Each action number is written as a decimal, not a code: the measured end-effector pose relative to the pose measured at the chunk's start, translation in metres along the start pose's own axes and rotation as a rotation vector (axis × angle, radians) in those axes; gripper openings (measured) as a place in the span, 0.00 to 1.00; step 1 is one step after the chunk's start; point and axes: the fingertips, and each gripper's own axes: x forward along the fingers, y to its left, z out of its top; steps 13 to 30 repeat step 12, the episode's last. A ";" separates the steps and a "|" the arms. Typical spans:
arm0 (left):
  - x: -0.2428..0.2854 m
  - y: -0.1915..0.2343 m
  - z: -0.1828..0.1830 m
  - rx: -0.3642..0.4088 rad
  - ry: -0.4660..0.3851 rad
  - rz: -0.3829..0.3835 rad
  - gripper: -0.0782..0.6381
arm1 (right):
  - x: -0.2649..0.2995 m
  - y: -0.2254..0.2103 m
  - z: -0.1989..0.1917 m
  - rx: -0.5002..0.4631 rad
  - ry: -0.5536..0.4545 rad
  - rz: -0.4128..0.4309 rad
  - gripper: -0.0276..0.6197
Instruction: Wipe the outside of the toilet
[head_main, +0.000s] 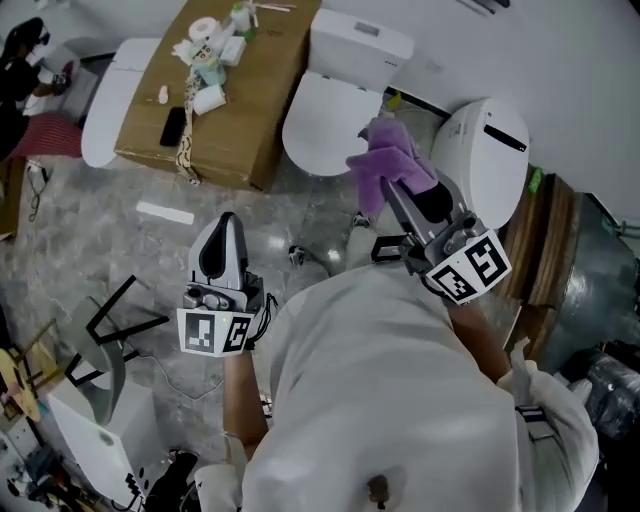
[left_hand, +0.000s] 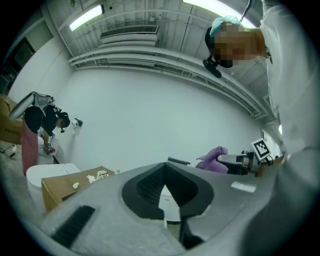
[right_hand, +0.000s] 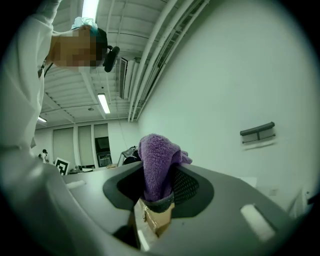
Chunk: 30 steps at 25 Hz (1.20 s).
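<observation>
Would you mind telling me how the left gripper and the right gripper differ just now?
The right gripper clamps a purple cloth in its tongs; the left gripper has its tongs shut on nothing. The right gripper reaches toward the toilet; the left gripper hangs over the floor. Both carry marker cubes.

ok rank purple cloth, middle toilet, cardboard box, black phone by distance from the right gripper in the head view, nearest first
1. purple cloth, in its jaws
2. middle toilet, just left
3. cardboard box, farther left
4. black phone, on the box's left
</observation>
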 end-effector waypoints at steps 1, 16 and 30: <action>-0.001 -0.002 -0.001 0.003 -0.004 -0.019 0.12 | -0.007 -0.001 0.001 -0.004 -0.007 -0.023 0.26; 0.010 -0.074 0.001 0.026 -0.039 -0.164 0.12 | -0.075 -0.019 0.020 -0.022 -0.098 -0.165 0.26; 0.010 -0.074 0.001 0.026 -0.039 -0.164 0.12 | -0.075 -0.019 0.020 -0.022 -0.098 -0.165 0.26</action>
